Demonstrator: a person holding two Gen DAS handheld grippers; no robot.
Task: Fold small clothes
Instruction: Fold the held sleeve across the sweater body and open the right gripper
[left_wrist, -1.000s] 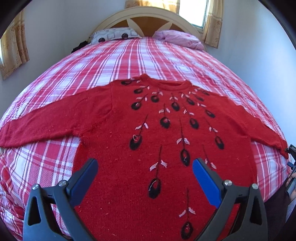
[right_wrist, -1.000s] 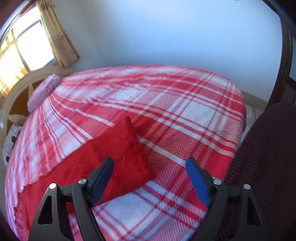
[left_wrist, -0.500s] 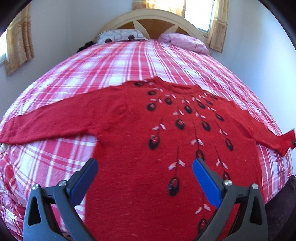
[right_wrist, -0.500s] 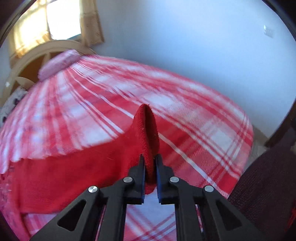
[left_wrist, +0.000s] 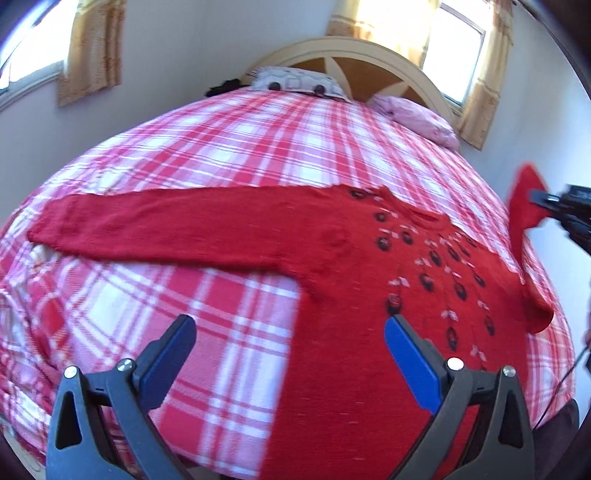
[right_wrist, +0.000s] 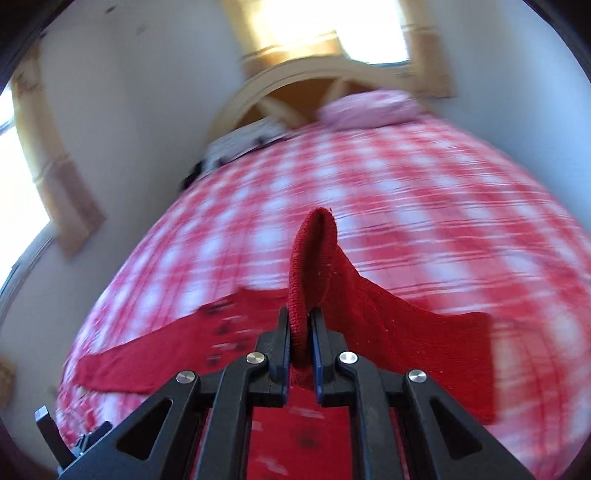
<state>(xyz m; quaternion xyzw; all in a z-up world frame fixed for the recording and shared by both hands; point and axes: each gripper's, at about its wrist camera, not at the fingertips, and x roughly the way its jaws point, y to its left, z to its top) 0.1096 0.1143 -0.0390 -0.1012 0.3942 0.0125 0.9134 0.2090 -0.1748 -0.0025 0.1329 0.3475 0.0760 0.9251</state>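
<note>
A red knit sweater (left_wrist: 354, 251) with black and white motifs lies face up on the bed. Its left sleeve (left_wrist: 147, 225) stretches flat to the left. My left gripper (left_wrist: 288, 343) is open and empty, above the bedspread by the sweater's lower left side. My right gripper (right_wrist: 300, 332) is shut on the cuff of the right sleeve (right_wrist: 314, 254) and holds it lifted above the sweater's body (right_wrist: 295, 435). In the left wrist view the right gripper (left_wrist: 561, 210) shows at the far right with the raised sleeve (left_wrist: 524, 199).
The bed has a red, pink and white plaid bedspread (left_wrist: 240, 155). A cream headboard (left_wrist: 369, 62), a patterned pillow (left_wrist: 295, 79) and a pink pillow (left_wrist: 417, 114) are at the far end. Curtained windows flank the bed. White walls stand close on both sides.
My right gripper closed on the right sleeve cuff, lifted it and swung it over the sweater. My left gripper shifted left, now over bedspread beside the sweater.
</note>
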